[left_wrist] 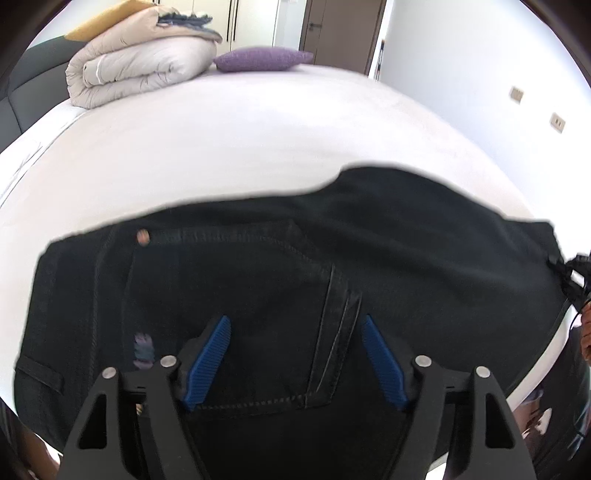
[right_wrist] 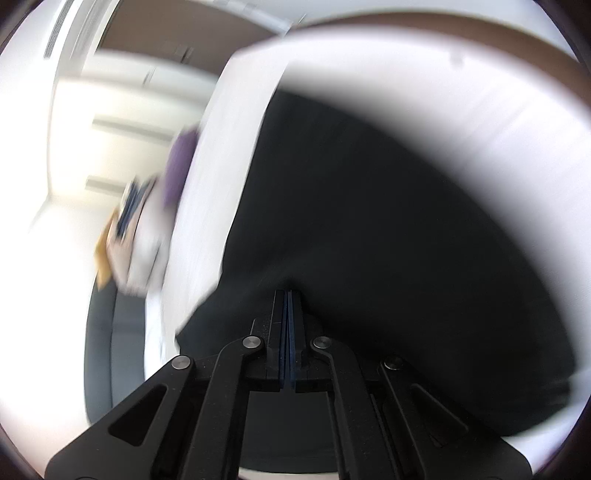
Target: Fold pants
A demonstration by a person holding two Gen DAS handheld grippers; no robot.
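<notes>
Black jeans [left_wrist: 258,266] lie spread across the near part of a white bed [left_wrist: 258,129], with a back pocket and a rivet showing. My left gripper [left_wrist: 295,321] hovers just over the pocket area, its blue pads wide apart with nothing pinched between them. In the blurred right wrist view, the right gripper [right_wrist: 289,293] has its jaws pressed together, and the dark fabric of the jeans [right_wrist: 369,203] gathers to a point at their tip. The same gripper [left_wrist: 576,266] shows at the jeans' right corner in the left wrist view.
A rolled beige duvet [left_wrist: 140,66] with folded cloth on top and a purple pillow [left_wrist: 262,59] sit at the bed's far end. A brown door [left_wrist: 340,29] and white wardrobes stand behind. The bed's edge runs close on the right.
</notes>
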